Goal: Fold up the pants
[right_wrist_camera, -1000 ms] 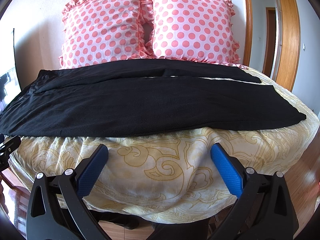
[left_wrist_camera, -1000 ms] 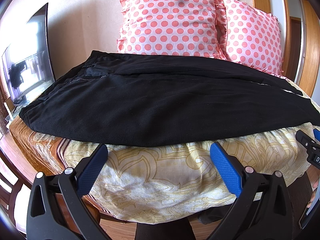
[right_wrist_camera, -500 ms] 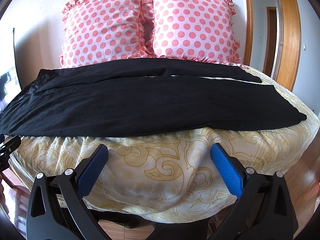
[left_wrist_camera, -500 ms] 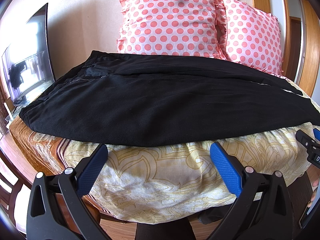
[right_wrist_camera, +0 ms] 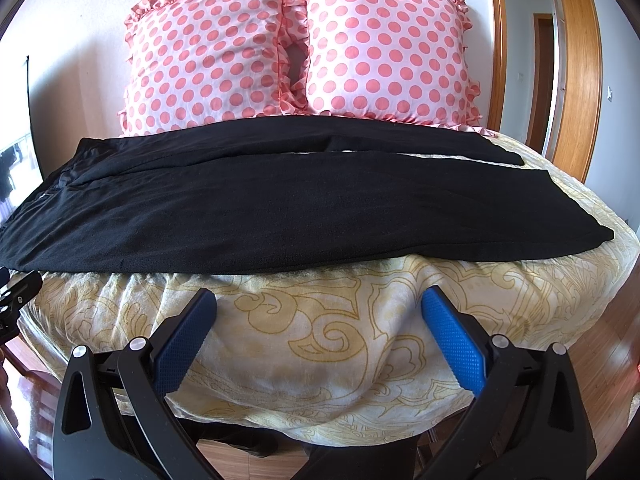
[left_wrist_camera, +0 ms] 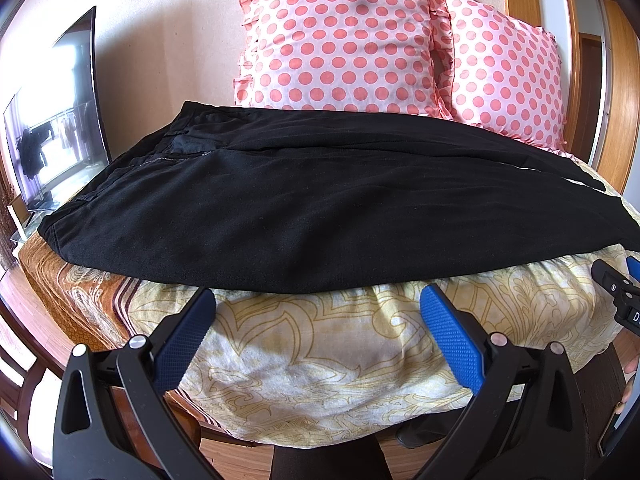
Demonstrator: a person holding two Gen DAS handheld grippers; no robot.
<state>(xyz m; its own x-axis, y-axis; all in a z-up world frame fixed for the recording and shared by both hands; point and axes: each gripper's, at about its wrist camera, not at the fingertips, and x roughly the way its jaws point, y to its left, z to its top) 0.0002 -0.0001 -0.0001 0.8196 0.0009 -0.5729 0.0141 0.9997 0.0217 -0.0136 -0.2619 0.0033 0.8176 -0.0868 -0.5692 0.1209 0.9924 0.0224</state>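
Black pants [left_wrist_camera: 304,204] lie spread flat across the bed, waistband at the left, both legs running to the right. In the right wrist view the pants [right_wrist_camera: 280,208] show two legs side by side, with cuffs near the right edge of the bed. My left gripper [left_wrist_camera: 318,304] is open, its blue pads hovering just short of the near hem, holding nothing. My right gripper [right_wrist_camera: 319,302] is open as well, below the front edge of the near leg, apart from the cloth.
The bed has a yellow patterned sheet [right_wrist_camera: 320,320] that hangs over the front. Two pink polka-dot pillows [right_wrist_camera: 296,52] lean on the wall behind. A TV screen [left_wrist_camera: 60,120] stands at the left. A wooden door frame [right_wrist_camera: 576,80] and wood floor lie at the right.
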